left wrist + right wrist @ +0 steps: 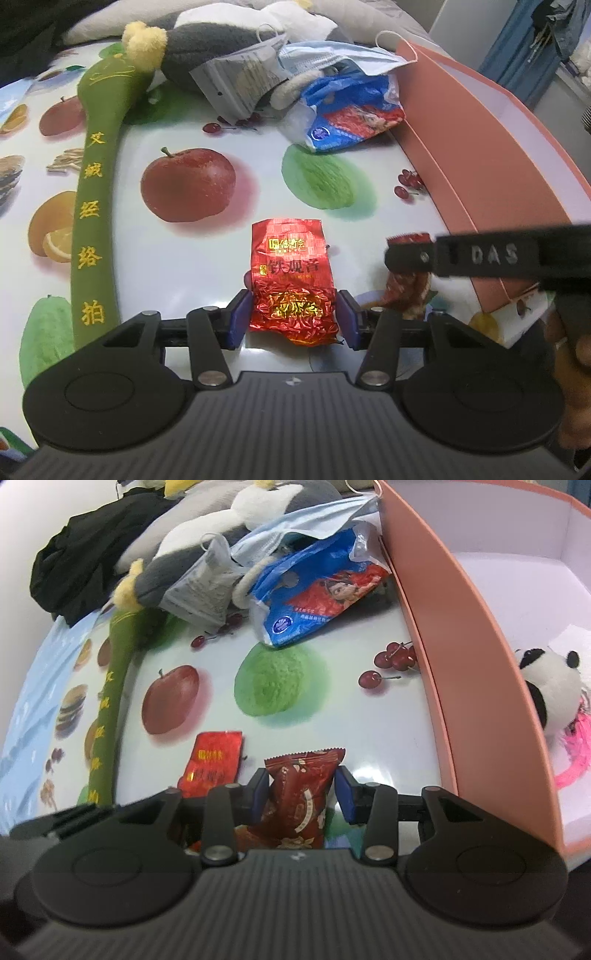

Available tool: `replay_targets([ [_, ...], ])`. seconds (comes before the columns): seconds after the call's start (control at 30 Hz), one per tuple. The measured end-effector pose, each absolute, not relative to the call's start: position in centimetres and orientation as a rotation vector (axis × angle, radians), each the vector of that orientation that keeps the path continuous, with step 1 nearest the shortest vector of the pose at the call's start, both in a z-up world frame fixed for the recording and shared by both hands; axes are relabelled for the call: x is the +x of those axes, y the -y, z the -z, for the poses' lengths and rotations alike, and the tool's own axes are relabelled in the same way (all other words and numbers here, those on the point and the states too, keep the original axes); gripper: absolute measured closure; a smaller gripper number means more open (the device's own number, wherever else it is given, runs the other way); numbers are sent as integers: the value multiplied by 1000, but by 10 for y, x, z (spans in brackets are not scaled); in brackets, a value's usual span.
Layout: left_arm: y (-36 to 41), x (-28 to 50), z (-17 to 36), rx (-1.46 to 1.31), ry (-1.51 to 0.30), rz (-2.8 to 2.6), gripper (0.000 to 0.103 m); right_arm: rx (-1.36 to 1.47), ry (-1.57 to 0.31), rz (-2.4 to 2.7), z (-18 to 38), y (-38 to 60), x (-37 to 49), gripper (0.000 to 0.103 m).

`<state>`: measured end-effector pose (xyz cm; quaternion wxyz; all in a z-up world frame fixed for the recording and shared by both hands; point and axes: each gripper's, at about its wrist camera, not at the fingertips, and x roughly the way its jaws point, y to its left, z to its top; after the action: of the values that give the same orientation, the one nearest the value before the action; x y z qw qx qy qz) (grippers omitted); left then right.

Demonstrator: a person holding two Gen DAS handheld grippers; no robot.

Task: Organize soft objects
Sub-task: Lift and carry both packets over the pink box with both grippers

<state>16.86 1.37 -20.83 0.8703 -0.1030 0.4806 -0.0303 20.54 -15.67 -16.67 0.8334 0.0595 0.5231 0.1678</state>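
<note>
Where masks [295, 59] heap, green plush bat [96, 199] flanks.

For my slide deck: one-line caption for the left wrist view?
Left gripper fingers straddling a red foil tea packet on the fruit-print tablecloth.

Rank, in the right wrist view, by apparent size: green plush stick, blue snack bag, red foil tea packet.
1. Green plush stick, longest, lower end hidden.
2. Blue snack bag.
3. Red foil tea packet, smallest though nearest, partly hidden by the hand-held gripper.
</note>
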Motion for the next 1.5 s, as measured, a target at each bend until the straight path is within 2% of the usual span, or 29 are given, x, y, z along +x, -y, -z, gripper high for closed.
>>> replay_targets([
  [0.23, -20, 159, 190, -254, -979, 49, 48, 127, -1088, -372, 152, 160, 192, 62],
  [0.47, -25, 149, 156, -277, -933, 60, 48, 131, -1032, -417, 124, 161, 177, 69],
  [1.2, 3, 168, 17, -265, -740, 179, 48, 152, -758, -422, -2, 205, 170, 70],
  [1.5, 45, 195, -14, -236, -705, 253, 48, 150, -678, -372, -27, 241, 175, 70],
])
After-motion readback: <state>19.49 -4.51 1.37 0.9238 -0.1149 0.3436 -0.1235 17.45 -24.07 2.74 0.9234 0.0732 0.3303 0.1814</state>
